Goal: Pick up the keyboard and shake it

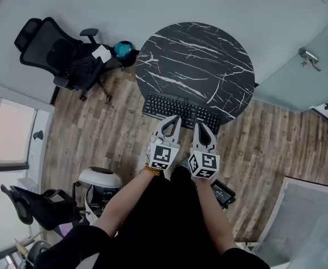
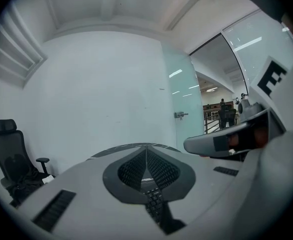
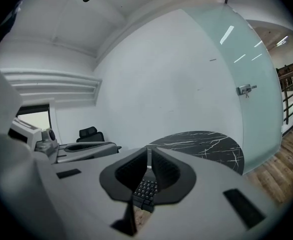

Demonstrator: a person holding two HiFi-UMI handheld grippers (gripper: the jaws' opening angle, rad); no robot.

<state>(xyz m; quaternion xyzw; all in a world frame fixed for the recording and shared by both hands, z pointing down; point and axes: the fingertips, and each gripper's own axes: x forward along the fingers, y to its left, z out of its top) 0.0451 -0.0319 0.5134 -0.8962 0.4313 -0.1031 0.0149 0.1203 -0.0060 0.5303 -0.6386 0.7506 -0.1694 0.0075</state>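
Side by side at the keyboard point(image 1: 181, 111)
Left gripper point(image 1: 176, 119) and right gripper point(image 1: 200, 125), fingers pressed together, empty, hover by its near edge on the marble desk point(image 1: 195, 55)

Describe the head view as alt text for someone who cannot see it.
From above, a person points the left gripper and right gripper, jaws shut, at a black keyboard on the near edge of a round marble table.
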